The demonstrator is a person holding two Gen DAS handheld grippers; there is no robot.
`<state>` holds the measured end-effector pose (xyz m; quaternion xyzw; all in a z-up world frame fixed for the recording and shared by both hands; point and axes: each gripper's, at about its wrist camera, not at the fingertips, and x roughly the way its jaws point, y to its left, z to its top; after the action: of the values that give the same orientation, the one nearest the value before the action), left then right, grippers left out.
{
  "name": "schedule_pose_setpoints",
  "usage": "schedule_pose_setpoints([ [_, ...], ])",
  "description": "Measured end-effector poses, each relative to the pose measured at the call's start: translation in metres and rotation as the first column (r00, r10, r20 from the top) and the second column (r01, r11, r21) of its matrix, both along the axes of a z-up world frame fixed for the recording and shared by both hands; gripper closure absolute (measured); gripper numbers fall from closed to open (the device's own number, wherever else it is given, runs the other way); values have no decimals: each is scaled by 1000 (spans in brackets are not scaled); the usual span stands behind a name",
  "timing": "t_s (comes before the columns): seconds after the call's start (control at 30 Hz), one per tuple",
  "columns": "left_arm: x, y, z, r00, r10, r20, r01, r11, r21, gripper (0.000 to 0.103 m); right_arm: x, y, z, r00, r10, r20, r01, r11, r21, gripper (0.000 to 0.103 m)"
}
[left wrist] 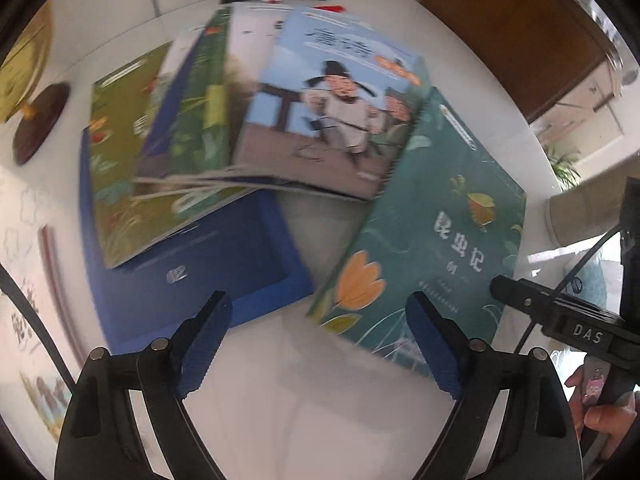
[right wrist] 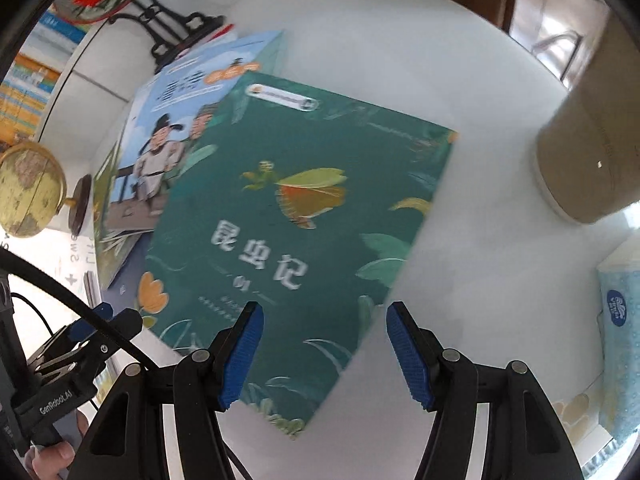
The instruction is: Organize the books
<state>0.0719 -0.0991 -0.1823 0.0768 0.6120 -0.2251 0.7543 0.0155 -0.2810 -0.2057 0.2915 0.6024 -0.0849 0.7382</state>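
Teal insect book lies flat on white table, its far corner overlapping light-blue cartoon-cover book. That one tops fanned pile: four overlapping books plus one dark-blue book beneath. Six books counted. Left gripper jaws apart, empty. Right gripper jaws apart, empty, above teal book's near edge. One globe, one tissue pack.

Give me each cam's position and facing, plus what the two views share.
Left wrist: on the left gripper, aimed steeply down at the messy book pile; own open blue pads, plus the right gripper and a hand.
Right wrist: on the right gripper, aimed steeply down at the green book; own open pads, the left gripper at lower left.
Shared: green book, light-blue cartoon book, globe, white table.
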Motion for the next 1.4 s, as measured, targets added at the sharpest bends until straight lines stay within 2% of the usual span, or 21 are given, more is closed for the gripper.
schedule_pose_setpoints([
  [0.03, 0, -4, -1, 1000, -10, -2, 10, 1000, -1, 24, -1, -2, -4, 1000, -11, -10, 11, 1000, 12, 39],
  [0.2, 8, -21, -9, 1000, 23, -18, -22, 998, 59, 28, 0, -6, -2, 1000, -16, 18, 16, 1000, 18, 33],
  [0.3, 9, -31, -14, 998, 15, -54, -13, 999, 36, 39, 3, -3, -2, 1000, -1, 27, 0, 1000, 28, 24],
  [0.33, 8, -34, -15, 999, -4, -54, 6, 999, 36, 48, 5, -1, -1, 999, 7, 35, -9, 999, 37, 21],
  [0.4, 2, -43, -16, 999, -37, -30, 39, 997, 62, 54, 8, 2, -3, 998, 20, 54, -23, 998, 53, 19],
  [0.5, -7, -45, -16, 998, -58, 16, 56, 994, 90, 60, 12, 6, -7, 996, 47, 77, -52, 997, 62, 1],
  [0.57, -13, -39, -15, 999, -41, 11, 40, 996, 79, 62, 17, 11, -7, 994, 57, 90, -60, 998, 32, 0],
  [0.63, -17, -26, -17, 1000, -11, 2, 10, 997, 73, 63, 26, 17, -8, 989, 96, 109, -98, 995, 11, 0],
  [0.73, -20, 3, -17, 998, 56, -24, -55, 997, 52, 63, 41, 25, -9, 978, 155, 141, -164, 985, 49, 0],
  [0.83, -22, 26, -18, 993, 112, -39, -110, 993, 42, 63, 60, 46, -9, 953, 260, 154, -271, 960, 62, 0],
  [0.93, -23, 43, -21, 985, 161, -60, -159, 986, 45, 63, 80, 78, -4, 912, 370, 179, -380, 924, 29, 0],
  [1.0, -21, 58, -23, 977, 197, -78, -195, 980, 34, 63, 93, 99, 2, 868, 450, 210, -464, 886, 15, 0],
  [1.07, -15, 63, -22, 970, 233, -72, -231, 972, 34, 63, 101, 111, 6, 839, 492, 233, -506, 863, 0, 0],
  [1.13, -5, 72, -20, 961, 267, -67, -265, 964, 38, 63, 104, 114, 8, 823, 512, 244, -527, 850, -6, 0],
  [1.23, 11, 81, -22, 950, 292, -111, -296, 955, -16, 62, 94, 103, 4, 839, 490, 237, -508, 861, 16, 0],
  [1.33, 20, 81, -24, 946, 302, -118, -308, 951, -32, 55, 82, 80, -3, 876, 420, 237, -445, 893, 63, 0],
  [1.4, 25, 80, -26, 948, 294, -125, -301, 952, -46, 52, 81, 72, -4, 891, 380, 248, -417, 902, 117, 0],
])
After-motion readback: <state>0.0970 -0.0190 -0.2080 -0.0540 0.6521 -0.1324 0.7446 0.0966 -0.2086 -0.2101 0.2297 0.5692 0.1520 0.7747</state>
